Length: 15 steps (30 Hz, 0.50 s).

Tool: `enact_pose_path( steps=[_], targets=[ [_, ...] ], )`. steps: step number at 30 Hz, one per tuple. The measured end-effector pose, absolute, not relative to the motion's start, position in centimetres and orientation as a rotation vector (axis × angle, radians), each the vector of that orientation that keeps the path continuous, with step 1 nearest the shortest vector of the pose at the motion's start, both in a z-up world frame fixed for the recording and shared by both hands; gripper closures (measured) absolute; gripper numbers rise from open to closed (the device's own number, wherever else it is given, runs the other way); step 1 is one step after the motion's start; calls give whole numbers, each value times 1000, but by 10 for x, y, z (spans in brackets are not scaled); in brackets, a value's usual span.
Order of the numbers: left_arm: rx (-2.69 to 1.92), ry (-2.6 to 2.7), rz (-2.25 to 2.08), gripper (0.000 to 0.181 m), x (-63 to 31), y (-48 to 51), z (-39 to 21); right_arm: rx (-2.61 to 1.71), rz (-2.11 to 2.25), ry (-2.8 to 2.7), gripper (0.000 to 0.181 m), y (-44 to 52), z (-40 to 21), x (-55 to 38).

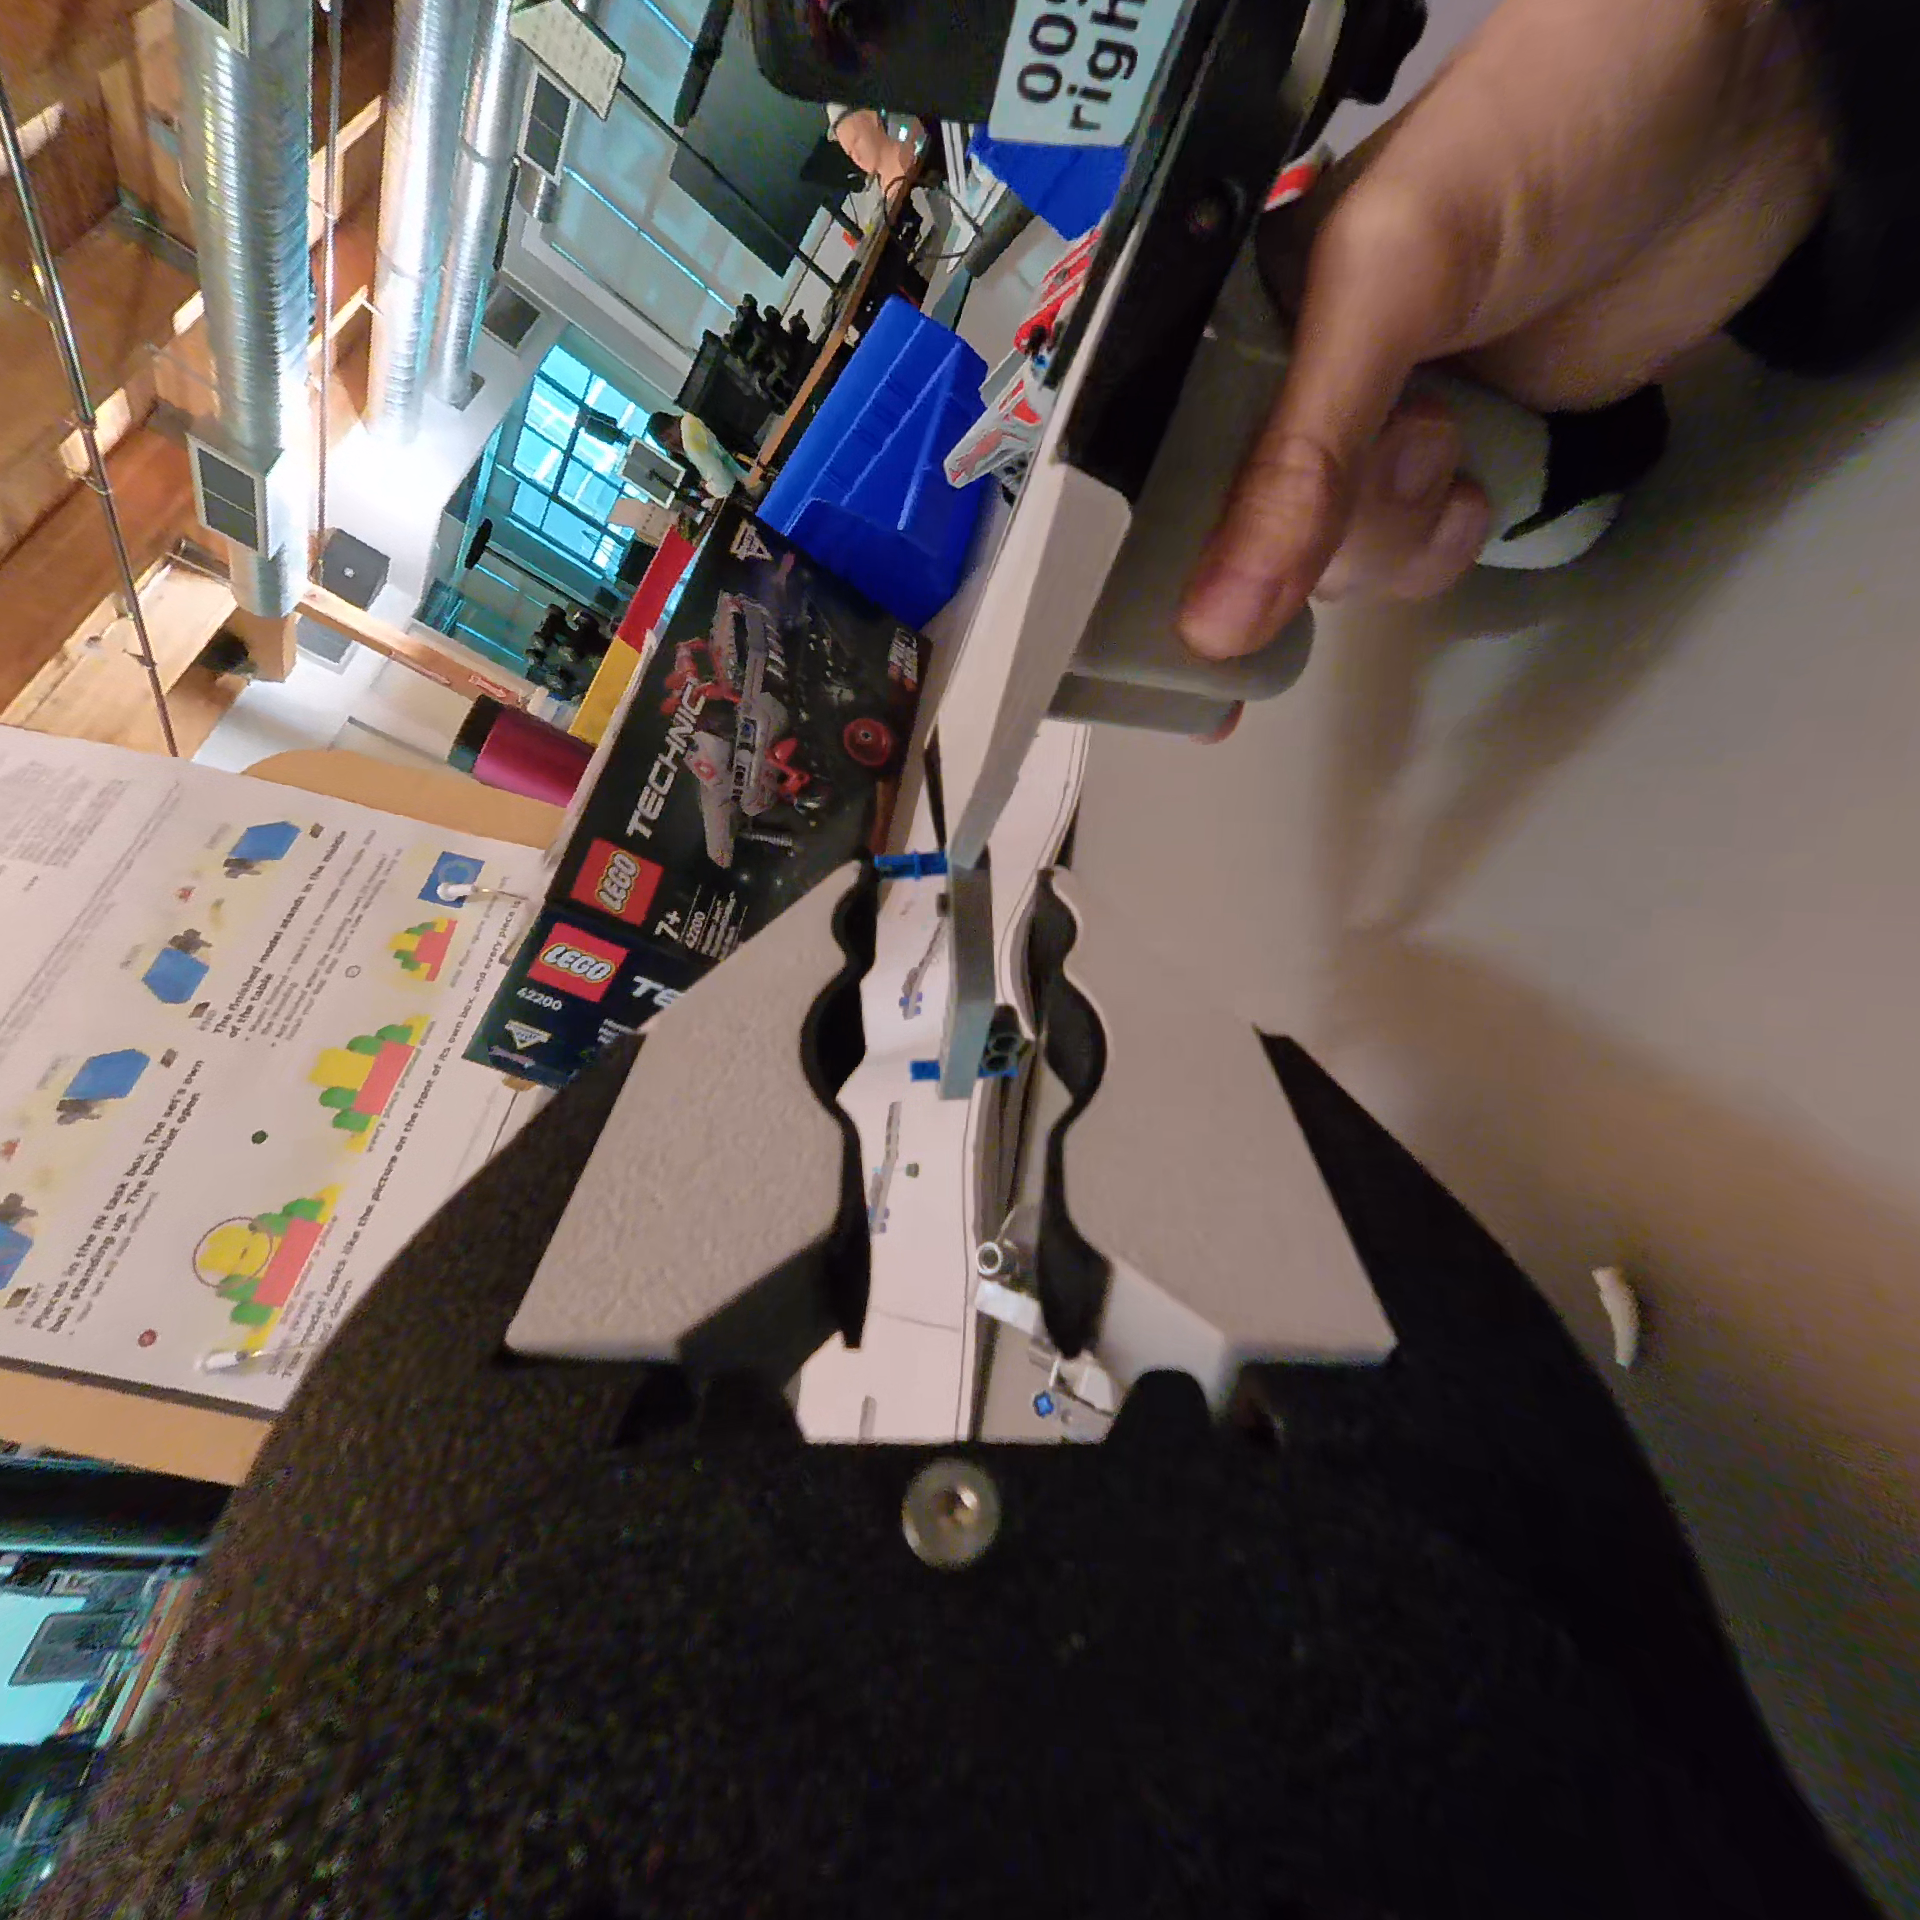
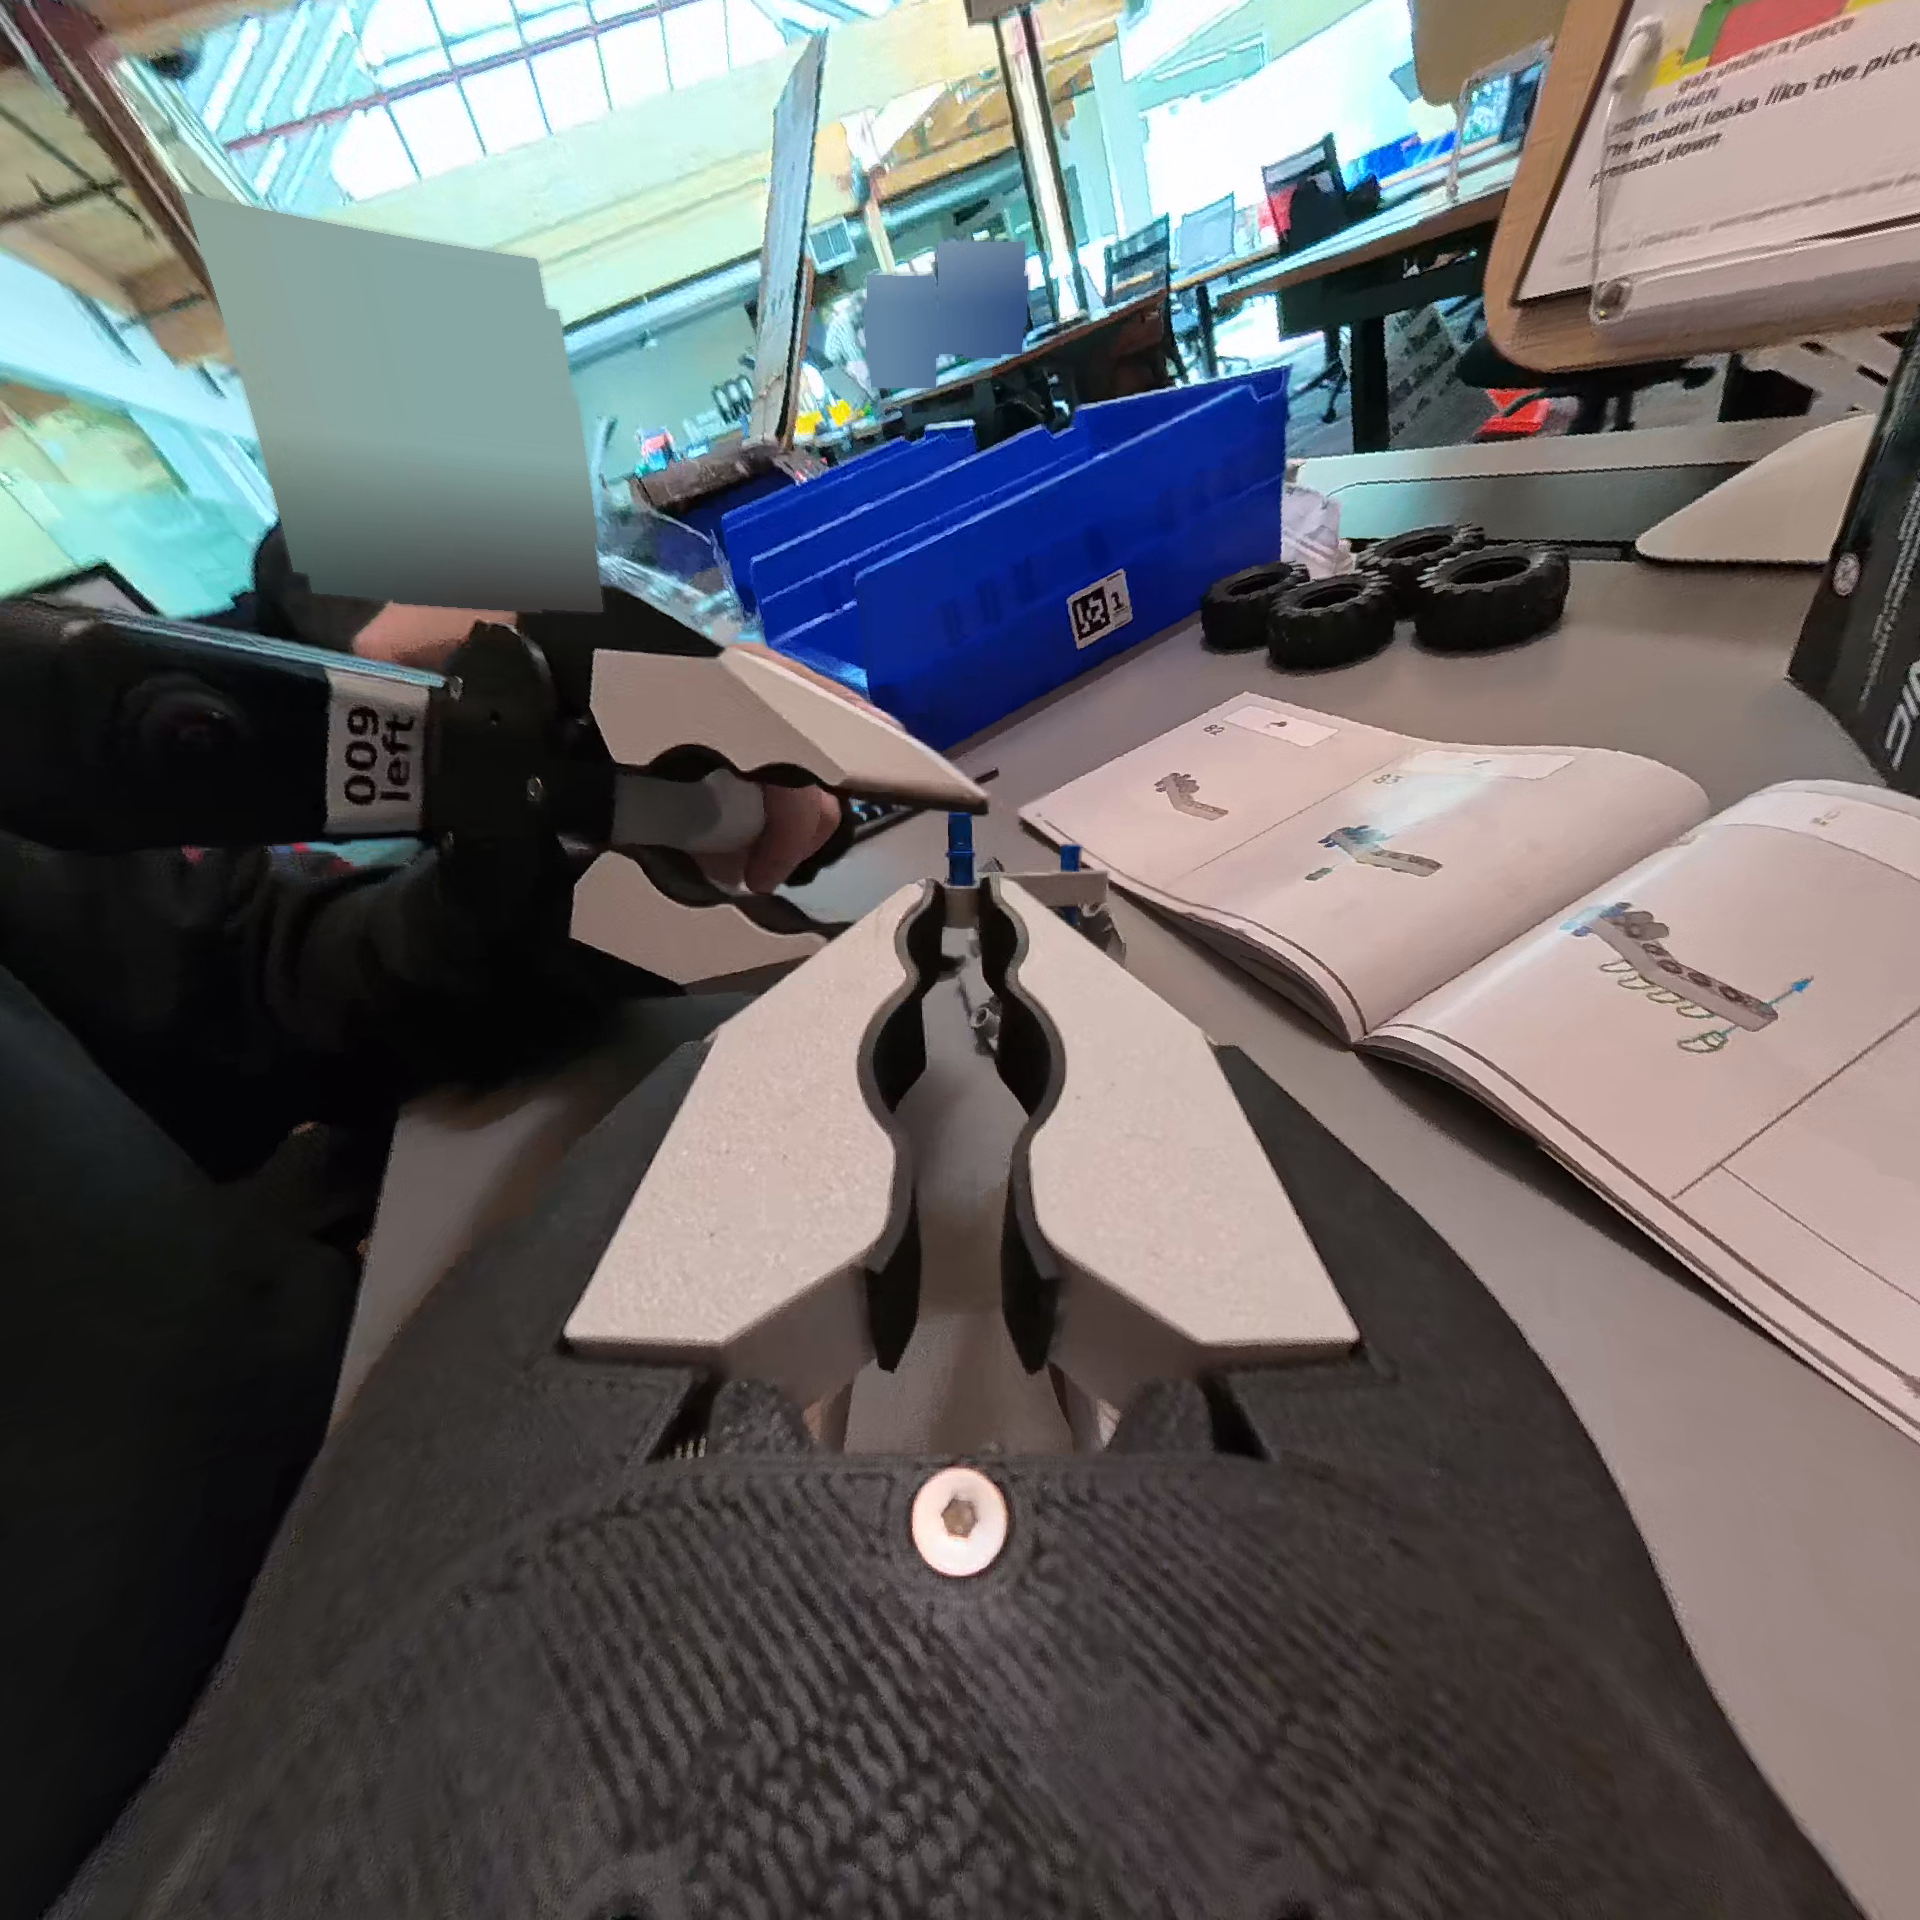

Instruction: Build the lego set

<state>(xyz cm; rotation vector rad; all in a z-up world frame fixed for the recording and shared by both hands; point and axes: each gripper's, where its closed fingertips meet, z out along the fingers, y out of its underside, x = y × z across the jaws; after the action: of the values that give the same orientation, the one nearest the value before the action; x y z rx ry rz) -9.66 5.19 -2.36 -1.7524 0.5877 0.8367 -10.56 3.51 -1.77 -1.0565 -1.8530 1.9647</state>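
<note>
My right gripper [image 2: 966, 899] is shut on a grey Lego beam [image 2: 1070, 888] and holds it above the grey table. A blue pin [image 2: 958, 840] stands up out of the beam just past my fingertips, and a second blue pin [image 2: 1068, 860] sits further right. My left gripper [image 1: 956, 883] is open, with the beam [image 1: 971, 987] and the blue pin [image 1: 909, 862] between its fingers. In the right wrist view its upper finger [image 2: 831, 727] comes in from the left, with its tip just above the pin. The right gripper [image 1: 971, 852] reaches in from above in the left wrist view.
An open instruction booklet [image 2: 1455, 883] lies on the table to the right. Several black tyres [image 2: 1392, 603] and blue bins [image 2: 1039, 561] stand behind it. The Lego box [image 1: 727, 790] and a printed sheet [image 1: 208, 1039] stand nearby. Small loose parts [image 1: 1003, 1262] lie under the grippers. Less than 4 cm separates the two grippers' tips.
</note>
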Motion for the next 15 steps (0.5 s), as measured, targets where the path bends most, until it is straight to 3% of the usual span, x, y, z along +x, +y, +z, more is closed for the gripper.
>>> enact_pose_path(
  steps=[15],
  targets=[
    [-1806,694,929,163,-101,45,-31,-1055,1883,-1949,176,27,-28,-104]
  ],
)
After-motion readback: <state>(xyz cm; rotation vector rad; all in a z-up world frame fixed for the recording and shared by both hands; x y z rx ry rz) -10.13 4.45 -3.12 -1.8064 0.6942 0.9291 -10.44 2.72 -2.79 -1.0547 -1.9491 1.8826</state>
